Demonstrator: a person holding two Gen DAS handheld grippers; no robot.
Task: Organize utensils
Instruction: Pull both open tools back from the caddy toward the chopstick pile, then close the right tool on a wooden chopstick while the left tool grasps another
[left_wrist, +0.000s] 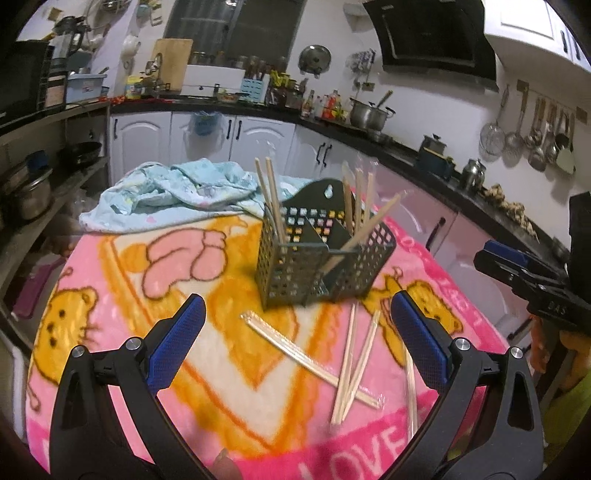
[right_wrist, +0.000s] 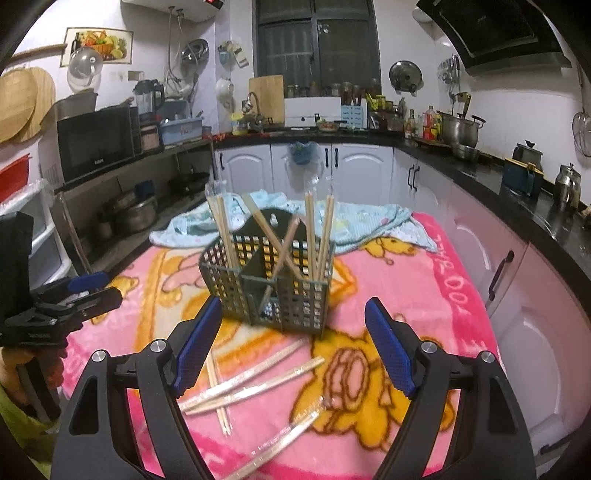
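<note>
Chopsticks (right_wrist: 251, 387): approx 4 wrapped pairs loose beside caddy (right_wrist: 269, 291).

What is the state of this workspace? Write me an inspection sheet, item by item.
Surface: table under a pink cartoon blanket, printed with yellow bears.
Job's things: dark perforated utensil caddy stands upright mid-table with several chopsticks already standing in its compartments; more wrapped chopstick pairs lie loose and crossed on the blanket in front of it.
Clutter: crumpled light-blue cloth behind the caddy.
Grippers: left gripper open, empty, above the loose pairs; right gripper open, empty, facing the caddy.
Cables: nothing seen.
Surroundings: kitchen with white cabinets, black countertop, microwave, steel pot, hanging ladles.
</note>
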